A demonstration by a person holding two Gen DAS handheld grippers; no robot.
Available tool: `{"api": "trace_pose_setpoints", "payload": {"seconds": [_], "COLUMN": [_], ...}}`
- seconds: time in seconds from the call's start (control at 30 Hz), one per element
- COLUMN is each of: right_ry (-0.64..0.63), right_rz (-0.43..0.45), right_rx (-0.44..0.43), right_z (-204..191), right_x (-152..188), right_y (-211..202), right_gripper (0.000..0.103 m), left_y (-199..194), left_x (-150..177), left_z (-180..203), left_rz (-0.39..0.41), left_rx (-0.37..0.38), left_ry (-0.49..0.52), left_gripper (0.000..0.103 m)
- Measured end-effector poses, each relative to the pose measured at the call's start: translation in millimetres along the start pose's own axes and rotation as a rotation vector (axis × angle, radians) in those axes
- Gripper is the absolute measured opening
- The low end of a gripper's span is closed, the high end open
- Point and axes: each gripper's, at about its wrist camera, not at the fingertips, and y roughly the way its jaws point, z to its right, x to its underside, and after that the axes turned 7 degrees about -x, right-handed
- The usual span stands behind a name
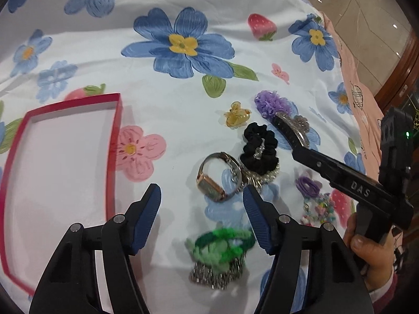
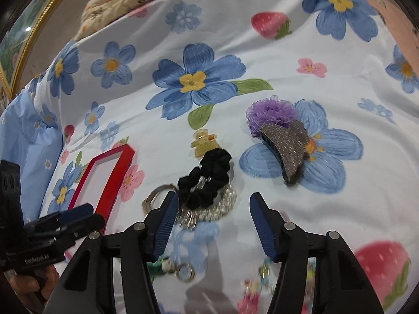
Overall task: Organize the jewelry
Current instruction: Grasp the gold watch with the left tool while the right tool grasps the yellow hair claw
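A red box [image 1: 115,130], open and with nothing in it, lay on a floral sheet [image 1: 162,104]; everything else is placed from it. To its right, well apart, the jewelry lay in a loose cluster. Nearest the box sat a watch [image 1: 213,180]. Just beyond that lay a black scrunchie [image 1: 259,147] resting on a sparkly bracelet [image 2: 222,204]. An amber claw clip [image 1: 235,116] sat above the scrunchie. Farther right of the box a purple ruffle [image 1: 272,103] touched a glittery grey clip [image 2: 285,146]. A green tie [image 1: 222,243] on a rhinestone piece lay below the watch, and a purple coil [image 1: 309,185] with coloured beads [image 1: 319,209] lay farthest right.

The left gripper [image 1: 201,204] hung over the sheet right of the box, jaws apart, nothing between the pads; the green tie lay below them, untouched. The right gripper [image 2: 212,212] hung over the scrunchie cluster, jaws apart, gripping nothing. In the left view one of its fingers reached toward the grey clip; contact there could not be told.
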Motion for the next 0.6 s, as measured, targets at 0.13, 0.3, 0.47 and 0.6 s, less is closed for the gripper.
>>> {"api": "trace_pose_setpoints", "payload": {"seconds": [0.13, 0.3, 0.47, 0.6], "right_ry": [-0.004, -0.039, -0.105, -0.132], "right_rz": [-0.016, -0.066, -0.099, -0.115], "right_rx": [-0.023, -0.006, -0.004, -0.011], "right_z": [4, 4, -3, -6], "right_x": [-19, -37, -53, -61], "right_y": [24, 58, 86, 102], "right_gripper": [0.058, 0.058, 0.058, 0.058], "left_y": [22, 45, 62, 75], "left_x": [-13, -21, -24, -21], "left_z": [0, -1, 1, 4], "left_rz": [-0.044, -0.088, -0.119, -0.148], "left_rx": [0.016, 0.018, 0.039, 0.063], "left_ry": [0.005, 0.027, 0.048, 0.068], "left_gripper": [0.065, 0.065, 0.053, 0.028]}}
